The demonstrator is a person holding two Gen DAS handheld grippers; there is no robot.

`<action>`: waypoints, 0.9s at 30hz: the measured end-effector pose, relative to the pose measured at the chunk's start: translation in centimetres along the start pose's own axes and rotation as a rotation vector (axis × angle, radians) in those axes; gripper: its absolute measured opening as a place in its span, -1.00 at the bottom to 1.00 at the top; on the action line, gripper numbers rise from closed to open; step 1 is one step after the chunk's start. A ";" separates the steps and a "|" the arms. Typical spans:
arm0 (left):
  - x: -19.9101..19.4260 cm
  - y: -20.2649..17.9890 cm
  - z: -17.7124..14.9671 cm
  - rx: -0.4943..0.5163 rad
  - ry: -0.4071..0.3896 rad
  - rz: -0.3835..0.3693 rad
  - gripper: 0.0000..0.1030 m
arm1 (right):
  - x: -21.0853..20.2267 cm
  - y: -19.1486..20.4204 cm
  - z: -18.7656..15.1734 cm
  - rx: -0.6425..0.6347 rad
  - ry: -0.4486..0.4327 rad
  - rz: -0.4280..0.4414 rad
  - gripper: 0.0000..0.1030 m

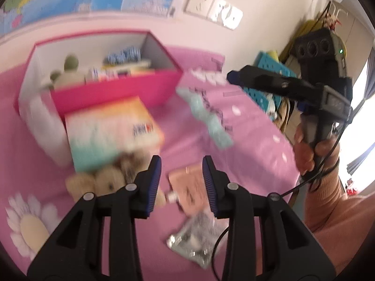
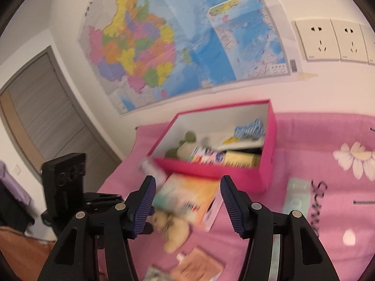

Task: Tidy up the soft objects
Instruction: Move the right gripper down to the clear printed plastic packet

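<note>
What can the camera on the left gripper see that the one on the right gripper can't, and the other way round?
Only the left wrist view shows the person's right hand holding the right gripper, and a window at far right. Only the right wrist view shows the grey door and the whole wall map. Both show the pink box with items inside, the colourful carton, the plush toy, the peach pouch, the silver packet and the pink bedsheet.

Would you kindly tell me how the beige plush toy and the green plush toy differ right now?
The beige plush toy lies outside the pink box, on the pink bedspread; the green plush toy sits inside the box. The beige one lies partly under a tissue pack; nothing covers the green one. Both are blurred soft toys, held by neither gripper.
</note>
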State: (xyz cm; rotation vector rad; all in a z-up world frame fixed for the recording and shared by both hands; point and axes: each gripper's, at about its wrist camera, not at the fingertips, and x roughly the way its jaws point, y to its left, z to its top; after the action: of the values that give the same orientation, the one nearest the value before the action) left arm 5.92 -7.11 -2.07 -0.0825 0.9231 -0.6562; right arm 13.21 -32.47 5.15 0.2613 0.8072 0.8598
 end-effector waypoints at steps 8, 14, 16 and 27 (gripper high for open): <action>1.1 0.7 -5.4 -0.060 0.124 -0.025 -0.27 | 0.2 0.7 -6.8 0.016 0.176 -0.003 0.24; 1.3 0.6 -8.1 -0.087 0.187 -0.036 -0.26 | 1.7 0.3 -11.9 0.066 0.323 0.008 0.24; 1.4 0.4 -8.6 -0.091 0.201 -0.042 -0.25 | 2.4 0.4 -13.3 0.076 0.364 0.004 0.24; 1.9 -0.7 -10.2 -0.081 0.244 -0.084 -0.17 | 3.5 0.8 -15.9 0.115 0.378 0.025 0.24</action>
State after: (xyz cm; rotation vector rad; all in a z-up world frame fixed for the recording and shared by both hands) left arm -1.39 -6.61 -9.41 -0.1154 1.1865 -0.7175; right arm 2.59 -30.98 -7.11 0.2131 1.2099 0.9006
